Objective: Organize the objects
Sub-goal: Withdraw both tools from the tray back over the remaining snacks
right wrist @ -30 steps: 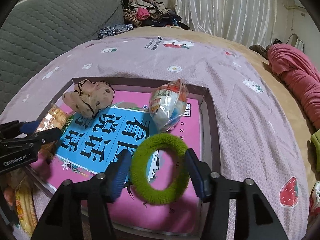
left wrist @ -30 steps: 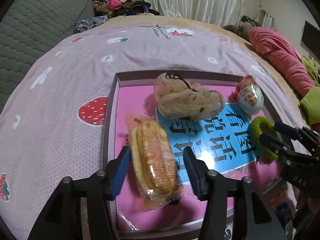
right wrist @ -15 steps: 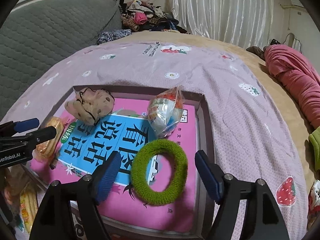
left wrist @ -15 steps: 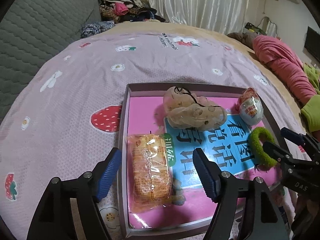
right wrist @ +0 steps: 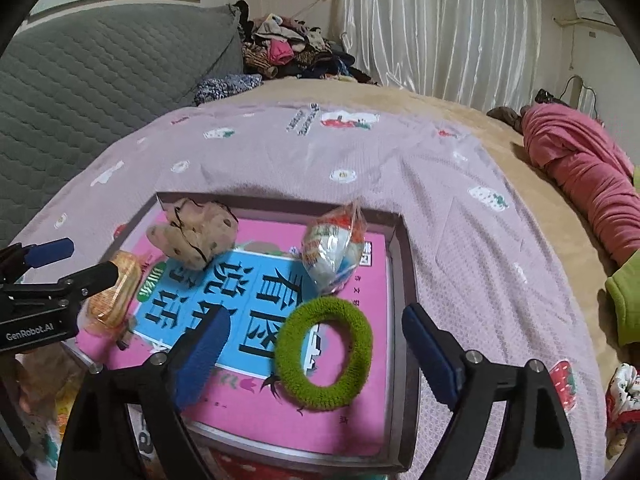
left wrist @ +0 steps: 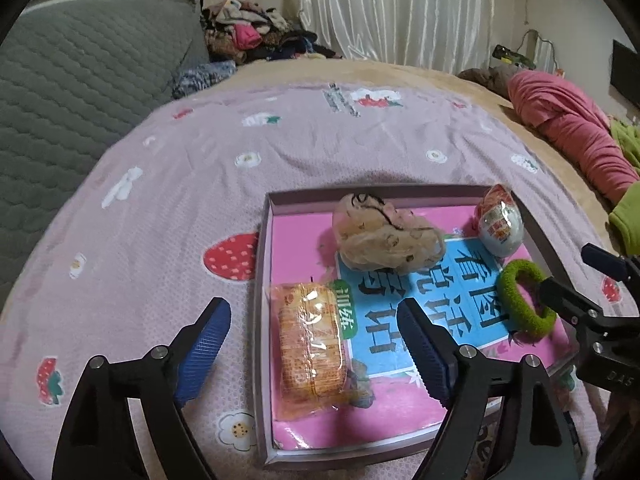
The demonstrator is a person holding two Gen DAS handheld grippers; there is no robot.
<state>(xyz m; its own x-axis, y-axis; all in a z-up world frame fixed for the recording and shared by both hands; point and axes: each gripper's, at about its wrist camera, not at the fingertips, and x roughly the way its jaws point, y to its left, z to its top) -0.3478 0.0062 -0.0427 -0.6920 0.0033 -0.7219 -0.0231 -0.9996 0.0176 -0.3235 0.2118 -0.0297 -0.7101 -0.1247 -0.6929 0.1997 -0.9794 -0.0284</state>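
White curtains [left wrist: 396,8] hang behind the pink bedspread [left wrist: 168,184] carrying my tray [left wrist: 262,280]. Both my left gripper [left wrist: 314,334] and right gripper [right wrist: 316,338] are opening, now released from the snack pack [left wrist: 310,344] and green ring [right wrist: 324,360].

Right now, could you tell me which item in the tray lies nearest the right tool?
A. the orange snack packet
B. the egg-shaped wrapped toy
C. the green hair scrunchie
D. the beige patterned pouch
C: in the right wrist view the green hair scrunchie lies flat on the pink book in the tray, just ahead of the right tool, whose jaws are opening and clear of it; the other items sit farther off.
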